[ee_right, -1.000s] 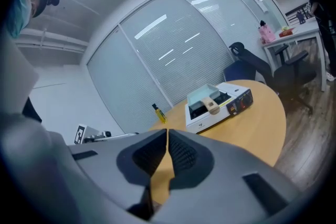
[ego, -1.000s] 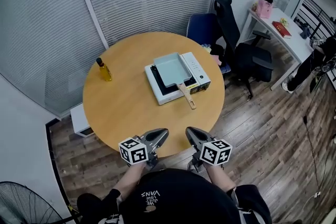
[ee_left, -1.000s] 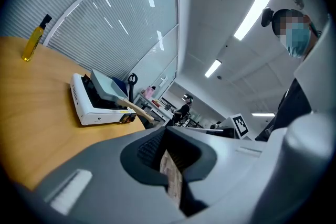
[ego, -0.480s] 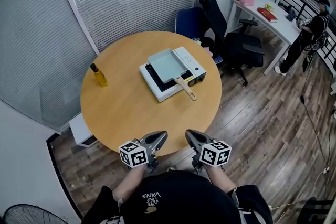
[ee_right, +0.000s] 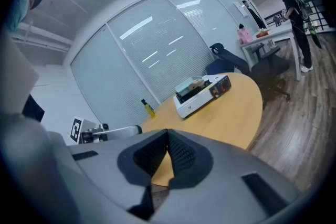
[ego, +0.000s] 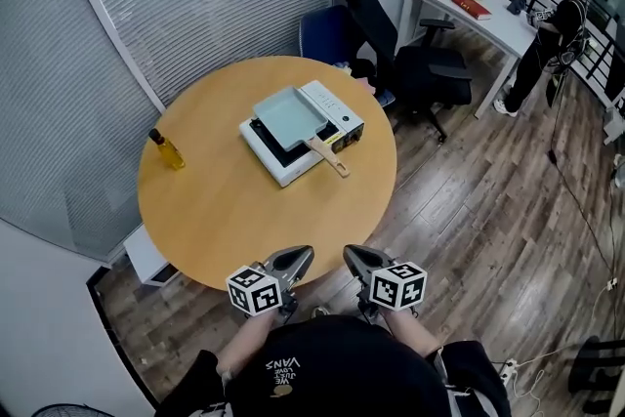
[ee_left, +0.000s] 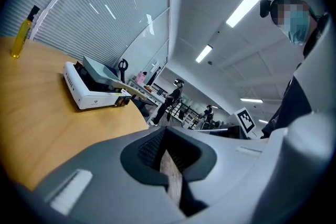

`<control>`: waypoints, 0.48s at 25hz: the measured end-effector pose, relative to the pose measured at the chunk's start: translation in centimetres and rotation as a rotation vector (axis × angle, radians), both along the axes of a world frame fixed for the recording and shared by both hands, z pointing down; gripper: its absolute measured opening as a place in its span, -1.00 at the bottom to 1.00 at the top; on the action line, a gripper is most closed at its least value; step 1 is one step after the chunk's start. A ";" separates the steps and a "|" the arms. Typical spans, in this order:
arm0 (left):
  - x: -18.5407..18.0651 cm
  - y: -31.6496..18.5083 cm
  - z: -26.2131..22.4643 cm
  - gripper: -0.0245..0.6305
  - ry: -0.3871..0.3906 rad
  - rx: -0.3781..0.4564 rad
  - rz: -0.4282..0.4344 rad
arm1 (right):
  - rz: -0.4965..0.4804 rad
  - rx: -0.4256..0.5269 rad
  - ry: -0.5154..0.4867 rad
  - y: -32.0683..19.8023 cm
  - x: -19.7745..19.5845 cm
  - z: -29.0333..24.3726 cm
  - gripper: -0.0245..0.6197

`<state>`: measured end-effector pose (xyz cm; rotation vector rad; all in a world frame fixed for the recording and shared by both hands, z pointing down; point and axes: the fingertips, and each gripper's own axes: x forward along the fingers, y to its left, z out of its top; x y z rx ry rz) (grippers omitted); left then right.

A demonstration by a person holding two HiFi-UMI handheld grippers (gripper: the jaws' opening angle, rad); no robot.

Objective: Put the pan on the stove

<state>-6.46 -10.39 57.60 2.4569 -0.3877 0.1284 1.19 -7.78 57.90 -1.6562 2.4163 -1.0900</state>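
A pale green square pan (ego: pixel 284 110) with a wooden handle (ego: pixel 326 154) rests on the white portable stove (ego: pixel 332 112) on the round wooden table (ego: pixel 225 200). The stove (ee_left: pixel 89 93) with the pan on top also shows in the left gripper view, and the same stove (ee_right: pixel 202 93) shows in the right gripper view. My left gripper (ego: pixel 301 257) and right gripper (ego: pixel 350 255) hover at the table's near edge, far from the pan. Both are shut with nothing between their jaws.
A yellow oil bottle (ego: pixel 166 149) stands at the table's left side. Behind the table are a black office chair (ego: pixel 410 63) and a blue chair (ego: pixel 322 34). A white desk (ego: pixel 479 15) and a standing person (ego: pixel 547 34) are at the upper right.
The table, stove and pan have shifted left and up in the head view as the view moved. Both grippers stay shut near the table's near edge.
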 end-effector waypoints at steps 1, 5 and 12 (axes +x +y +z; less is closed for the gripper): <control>0.2 0.2 0.1 -0.90 -0.001 -0.002 0.004 | 0.003 -0.003 0.003 0.2 0.2 0.1 -0.88; 0.6 0.6 0.3 -0.90 0.002 -0.002 0.003 | 0.005 -0.010 0.019 0.6 0.6 0.3 -0.88; 0.2 0.9 0.3 -0.90 0.004 -0.007 -0.017 | -0.019 -0.005 0.032 0.7 0.5 -0.3 -0.88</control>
